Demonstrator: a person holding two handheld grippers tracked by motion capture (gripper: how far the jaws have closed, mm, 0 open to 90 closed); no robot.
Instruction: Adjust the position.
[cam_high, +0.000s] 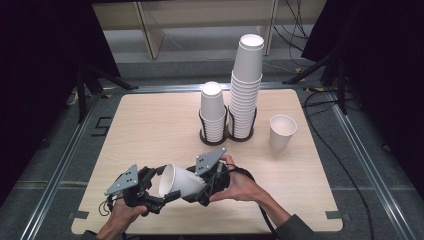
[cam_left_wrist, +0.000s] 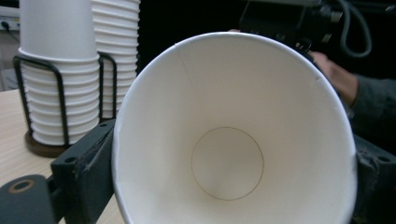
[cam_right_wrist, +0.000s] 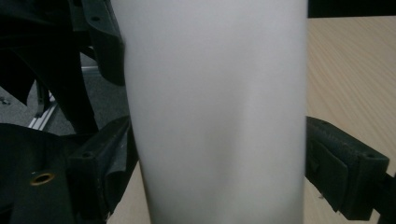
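Note:
A white paper cup (cam_high: 180, 182) lies on its side in the air above the table's front edge, held between both grippers. My left gripper (cam_high: 166, 184) is shut on its rim, and in the left gripper view the cup's open mouth (cam_left_wrist: 229, 140) faces the camera with a black jaw pressed against each side. My right gripper (cam_high: 200, 186) is shut on the cup's body nearer the base. In the right gripper view the cup's side wall (cam_right_wrist: 215, 112) stands between the two jaws.
On the wooden table (cam_high: 150, 125), two stacks of white cups stand in black wire holders at the back middle: a short stack (cam_high: 213, 112) and a tall stack (cam_high: 246, 87). A single upright cup (cam_high: 282, 132) stands to their right. Dark stands flank the table.

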